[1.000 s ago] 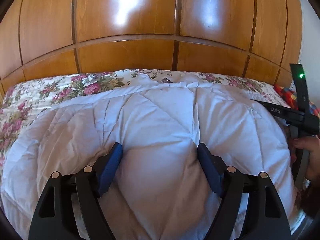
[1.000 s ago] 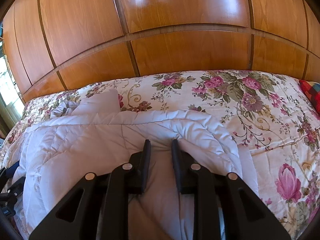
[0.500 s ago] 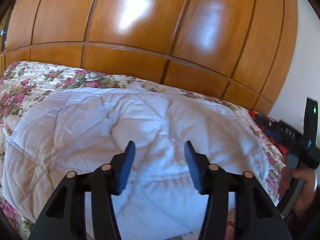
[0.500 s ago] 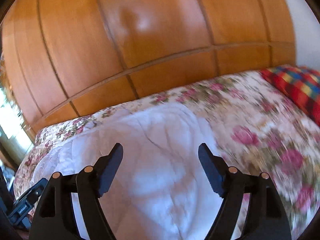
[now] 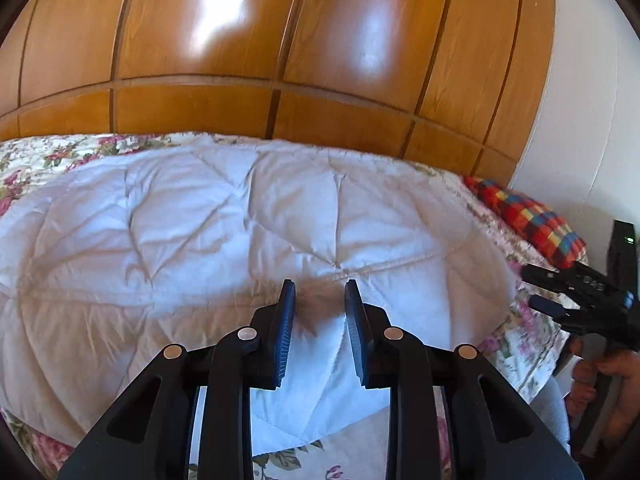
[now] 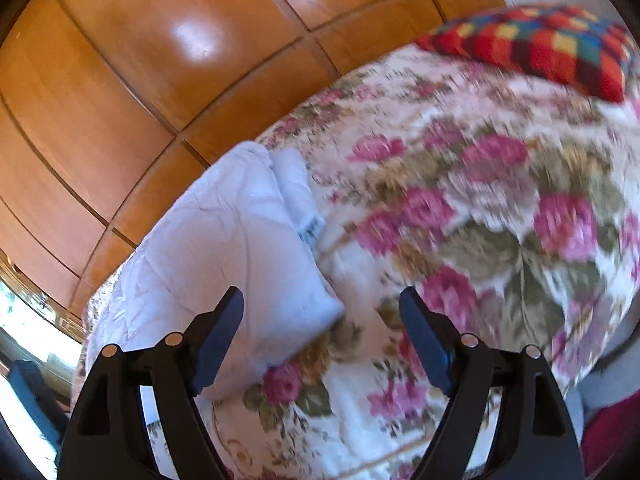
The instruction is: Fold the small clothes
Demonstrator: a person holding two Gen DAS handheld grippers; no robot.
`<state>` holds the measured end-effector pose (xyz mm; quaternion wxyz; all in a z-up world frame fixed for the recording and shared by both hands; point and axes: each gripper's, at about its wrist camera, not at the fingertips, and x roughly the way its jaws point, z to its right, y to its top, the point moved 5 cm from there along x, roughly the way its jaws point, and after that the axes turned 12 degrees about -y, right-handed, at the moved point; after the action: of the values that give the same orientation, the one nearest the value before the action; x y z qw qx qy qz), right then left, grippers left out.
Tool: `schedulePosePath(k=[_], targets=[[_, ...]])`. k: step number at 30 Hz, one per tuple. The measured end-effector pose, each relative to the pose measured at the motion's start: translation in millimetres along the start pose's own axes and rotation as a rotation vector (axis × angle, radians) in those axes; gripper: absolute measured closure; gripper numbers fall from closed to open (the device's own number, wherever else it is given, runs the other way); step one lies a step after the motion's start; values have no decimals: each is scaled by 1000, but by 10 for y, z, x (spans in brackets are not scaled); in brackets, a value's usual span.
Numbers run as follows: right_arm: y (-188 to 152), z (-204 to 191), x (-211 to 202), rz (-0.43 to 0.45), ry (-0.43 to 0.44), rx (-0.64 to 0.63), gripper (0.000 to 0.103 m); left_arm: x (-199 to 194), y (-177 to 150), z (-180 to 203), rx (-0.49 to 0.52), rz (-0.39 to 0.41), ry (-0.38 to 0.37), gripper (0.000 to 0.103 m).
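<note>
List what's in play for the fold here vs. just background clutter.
In play:
- white quilted piece
- left gripper, fingers closing with its cloth between them
- right gripper, fingers opening, nothing held

Background:
- floral bedspread
- checked cushion
- wooden panelling

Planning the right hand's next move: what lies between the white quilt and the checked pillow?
Only bare floral bedspread lies between the white quilt and the checked pillow; the right wrist view shows it, though blurred.
</note>
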<state>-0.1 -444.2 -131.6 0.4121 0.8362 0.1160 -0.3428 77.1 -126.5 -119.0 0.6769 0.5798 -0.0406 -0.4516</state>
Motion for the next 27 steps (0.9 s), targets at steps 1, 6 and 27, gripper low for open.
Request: schedulePosePath(k=[1,6,27], targets=[[-44,18,10,-12,14,6,21,45,-29,-34,-10,-14,5,78],[-218,-102,72,-42,75,-36,20,200,-157,-196,-95,-63,-11,78],[-59,-377,396,-30,275,120,20,111,-326,-275,-201,-38,-74,87]])
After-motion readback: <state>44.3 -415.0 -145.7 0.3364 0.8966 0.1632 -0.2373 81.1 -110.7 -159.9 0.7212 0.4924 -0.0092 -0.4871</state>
